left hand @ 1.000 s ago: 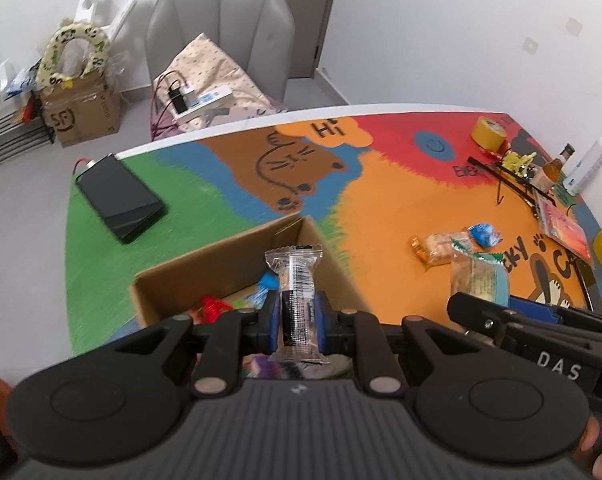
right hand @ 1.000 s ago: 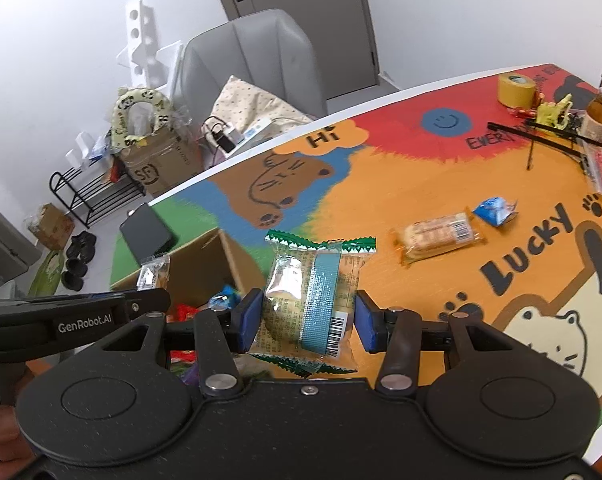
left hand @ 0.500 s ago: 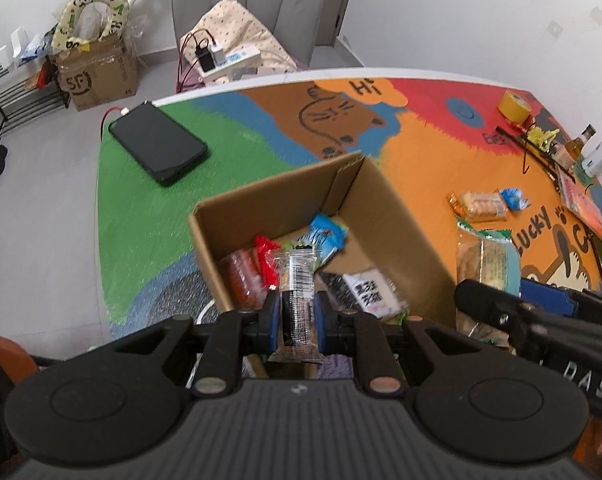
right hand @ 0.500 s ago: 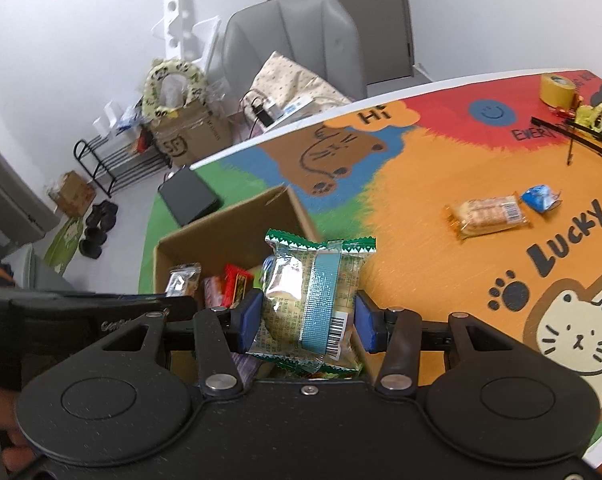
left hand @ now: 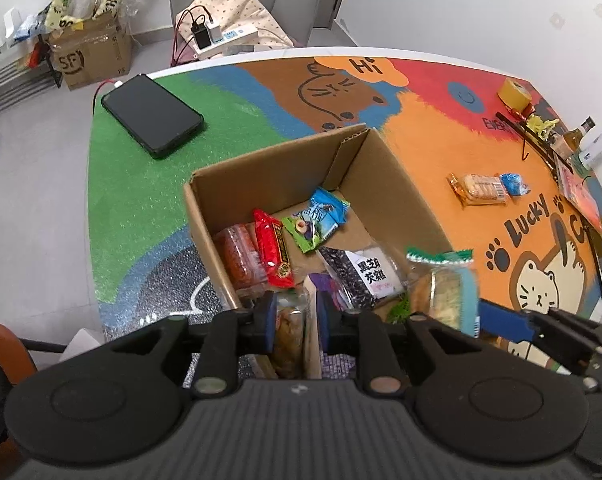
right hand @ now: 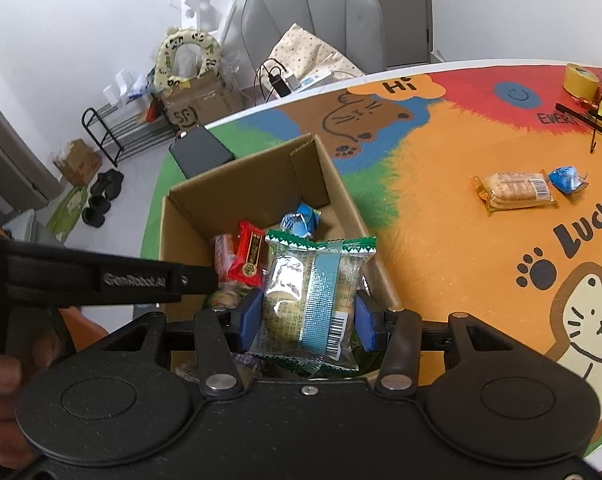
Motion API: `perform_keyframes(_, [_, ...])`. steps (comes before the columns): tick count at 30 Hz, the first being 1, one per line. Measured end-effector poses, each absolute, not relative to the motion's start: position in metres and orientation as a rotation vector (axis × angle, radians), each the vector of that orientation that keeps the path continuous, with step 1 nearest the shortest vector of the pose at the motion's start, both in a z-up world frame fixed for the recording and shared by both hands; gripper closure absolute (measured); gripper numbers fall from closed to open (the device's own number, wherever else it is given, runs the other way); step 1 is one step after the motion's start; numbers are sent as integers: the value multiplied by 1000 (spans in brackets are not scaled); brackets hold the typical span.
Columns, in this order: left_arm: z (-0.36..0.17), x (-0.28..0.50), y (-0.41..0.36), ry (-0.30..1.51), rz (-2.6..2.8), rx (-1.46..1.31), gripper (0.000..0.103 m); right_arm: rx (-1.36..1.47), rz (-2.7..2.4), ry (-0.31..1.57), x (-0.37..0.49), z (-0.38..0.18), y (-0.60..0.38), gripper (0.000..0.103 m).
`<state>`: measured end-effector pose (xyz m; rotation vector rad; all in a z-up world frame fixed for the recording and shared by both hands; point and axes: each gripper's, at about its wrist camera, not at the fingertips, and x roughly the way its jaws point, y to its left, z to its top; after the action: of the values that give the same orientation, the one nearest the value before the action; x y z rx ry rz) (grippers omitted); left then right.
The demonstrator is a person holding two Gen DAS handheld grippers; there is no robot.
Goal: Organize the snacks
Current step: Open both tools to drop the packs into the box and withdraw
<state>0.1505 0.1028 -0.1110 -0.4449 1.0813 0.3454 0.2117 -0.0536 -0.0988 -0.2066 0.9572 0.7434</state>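
Note:
An open cardboard box (left hand: 269, 184) (right hand: 229, 200) on the colourful table holds several snack packets, among them a red one (left hand: 273, 254) and a black-and-white one (left hand: 365, 276). My left gripper (left hand: 297, 320) hangs over the box's near end. Its jaws are opening, and a clear snack packet (left hand: 289, 332) sits low between them with a gap to the right pad. My right gripper (right hand: 307, 316) is shut on a green-edged packet with a blue stripe (right hand: 313, 300), just above the box's near right corner. A biscuit pack (right hand: 515, 192) and a blue sweet (right hand: 567, 178) lie on the orange area.
A black phone (left hand: 153, 116) lies on the green part of the table, left of the box. A yellow tape roll (left hand: 515, 94), a black stand and bottles (left hand: 581, 136) crowd the far right edge. A grey chair (right hand: 313, 12) stands behind the table.
Both grippers came over the box and dropped lower. The clear packet, which stood tall between the left pads, has slid down as those jaws parted slightly. The right grip is unchanged.

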Motion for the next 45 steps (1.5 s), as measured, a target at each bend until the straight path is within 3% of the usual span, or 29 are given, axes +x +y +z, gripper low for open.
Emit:
perform_keyframes(7, [-102,137,116,1050,337,-520,74,-226,734,978,211,-107,-47,57])
perform_keyframes(9, [-96,135,118,1035,350,-513,60,-245,734,998,211,-111,-44,57])
perform_keyframes(11, [-90,134,120,1013,359,-512,54,-263,741,1020,211,-112,-40,53])
perform_keyframes(24, [-80,145,121,973,351,-495,21,-237,723,993,216,-80,-56,49])
perform_keyframes(28, [-79,152,115,966,325,-494,16,-229,709,988,224,-76,-67,48])
perform_keyframes(34, [-76,163,103,939,291,-490,13,-202,650,978,236,-72,-90,39])
perform_keyframes(41, [-73,186,83,914,242,-460,7,-161,572,959,258,-70,-119,18])
perform_keyframes(45, [-71,205,71,903,215,-437,7,-142,529,951,273,-71,-136,11])
